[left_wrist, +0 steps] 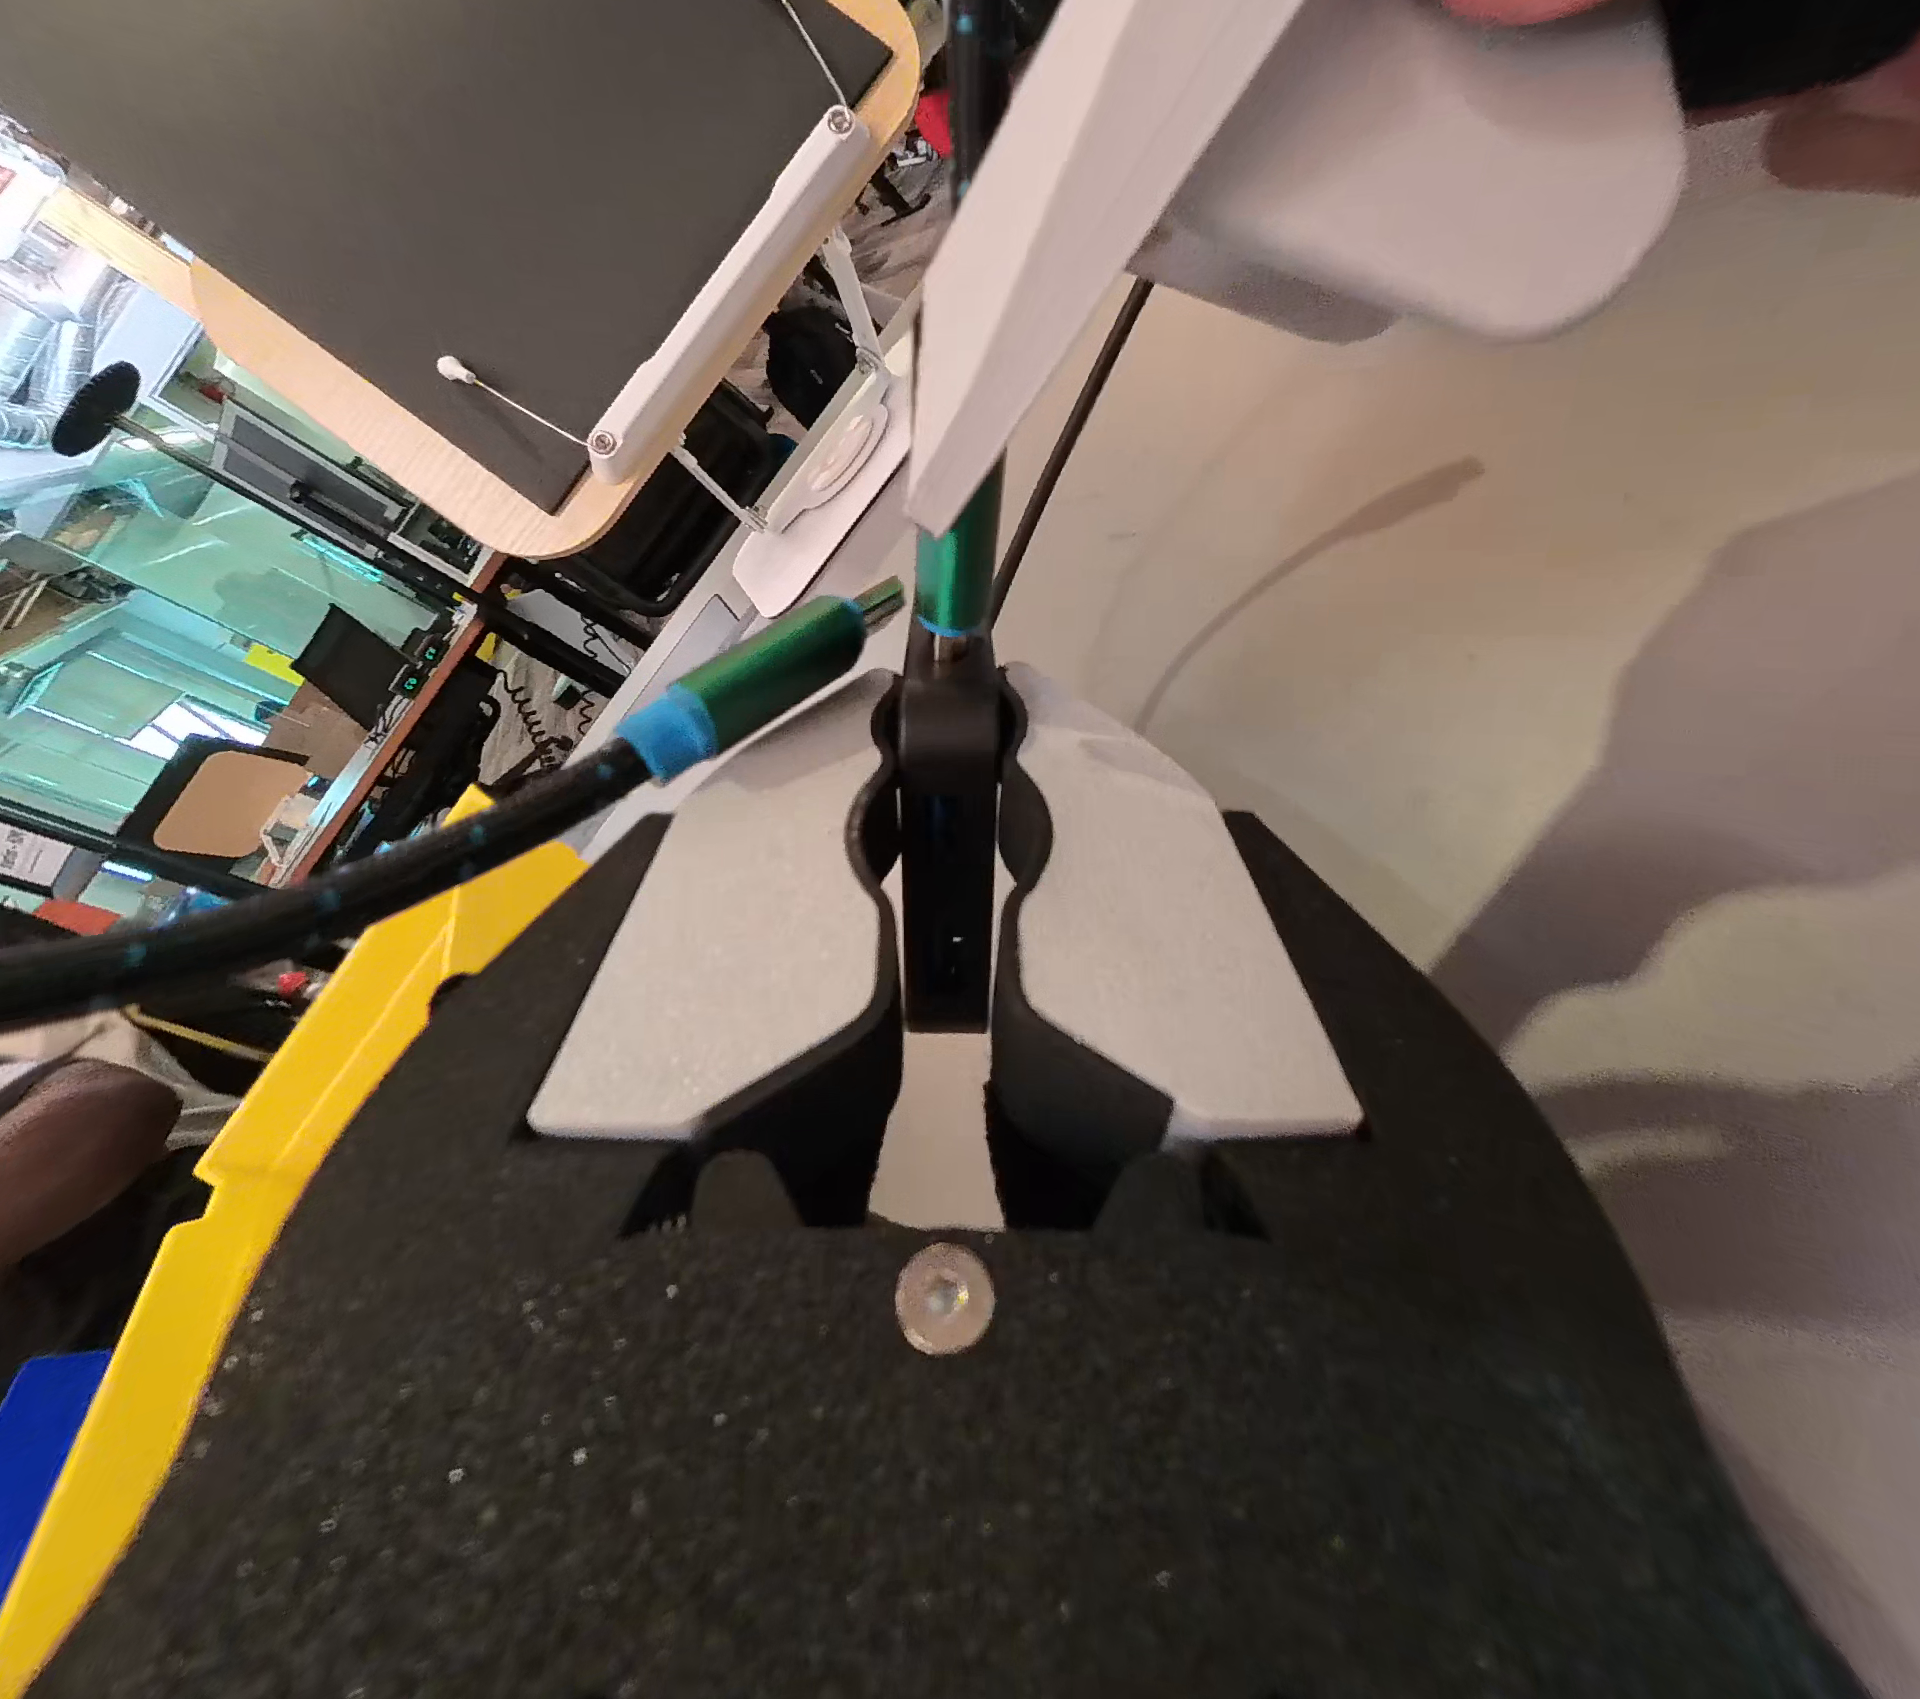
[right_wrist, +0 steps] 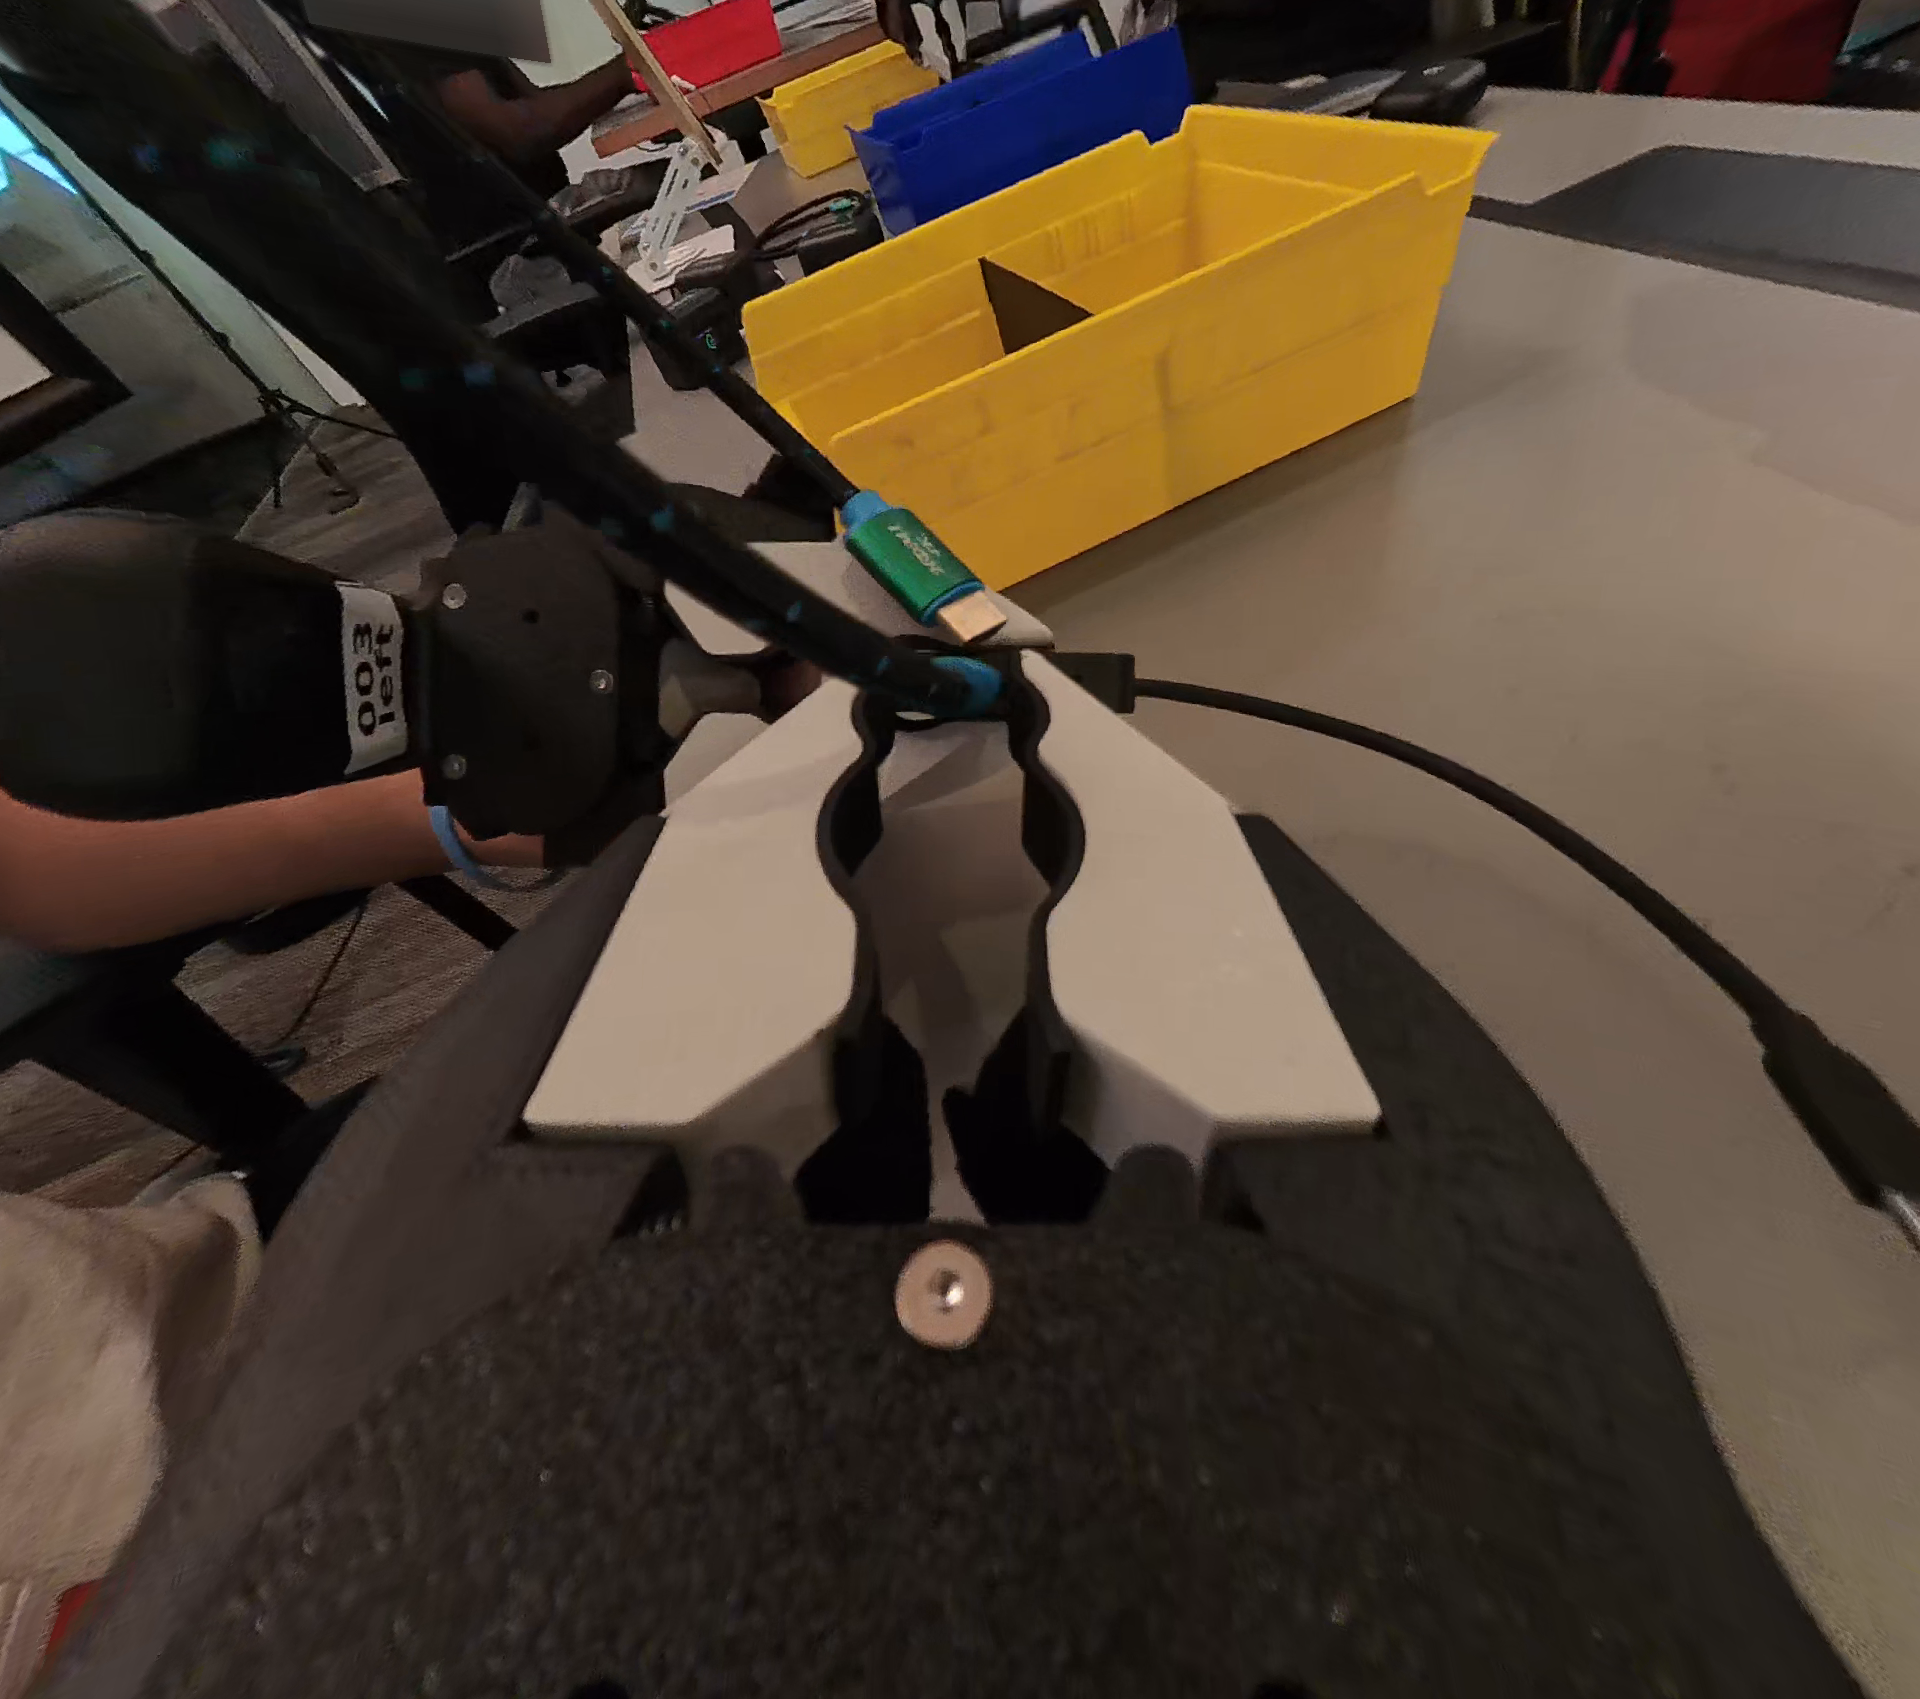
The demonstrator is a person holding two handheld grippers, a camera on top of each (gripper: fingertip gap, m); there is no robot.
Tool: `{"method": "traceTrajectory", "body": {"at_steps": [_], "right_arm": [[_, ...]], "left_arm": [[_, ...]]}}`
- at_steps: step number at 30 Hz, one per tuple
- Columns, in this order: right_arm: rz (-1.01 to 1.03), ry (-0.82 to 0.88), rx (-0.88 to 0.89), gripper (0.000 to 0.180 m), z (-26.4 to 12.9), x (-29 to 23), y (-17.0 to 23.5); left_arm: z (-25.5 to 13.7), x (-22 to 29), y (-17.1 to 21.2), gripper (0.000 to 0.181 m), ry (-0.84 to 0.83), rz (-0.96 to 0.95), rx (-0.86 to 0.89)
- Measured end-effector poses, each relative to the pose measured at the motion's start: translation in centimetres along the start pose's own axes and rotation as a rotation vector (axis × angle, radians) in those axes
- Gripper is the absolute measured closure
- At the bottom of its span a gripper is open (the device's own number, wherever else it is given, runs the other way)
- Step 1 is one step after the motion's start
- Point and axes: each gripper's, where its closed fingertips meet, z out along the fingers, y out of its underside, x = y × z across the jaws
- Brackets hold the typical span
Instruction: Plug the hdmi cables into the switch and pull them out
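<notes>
Left gripper (left_wrist: 948, 714): my matte grey fingers clamp the flat black switch (left_wrist: 943, 870) edge-on.
Loose HDMI plug (left_wrist: 774, 662): green metal, blue collar, braided cable, left of switch.
Right gripper (right_wrist: 951, 693): pinches second braided cable's blue collar (right_wrist: 971, 681).
Bin (right_wrist: 1122, 361): yellow plastic, beyond.

Left gripper (left_wrist: 948, 714) fingers clamped tight; right gripper (right_wrist: 951, 693) fingers pinched shut, crossing above left.

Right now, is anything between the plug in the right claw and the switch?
Nothing visible. The green plug in the right claw sits right at the switch, which the left claw clamps. The spare plug lies off to one side.
</notes>
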Motion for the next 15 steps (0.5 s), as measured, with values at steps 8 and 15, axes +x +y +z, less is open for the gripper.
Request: {"method": "traceTrajectory", "body": {"at_steps": [8,15], "right_arm": [[0.006,0.023,0.017,0.159,-0.02,-0.28,0.16],[0.004,0.029,0.056,0.158,0.33,-0.90,-0.35]], "left_arm": [[-0.25,-0.22,-0.20,0.169,-0.028,0.044,-0.036],[-0.62,-0.52,-0.85,0.169,-0.036,0.049,-0.020]]}}
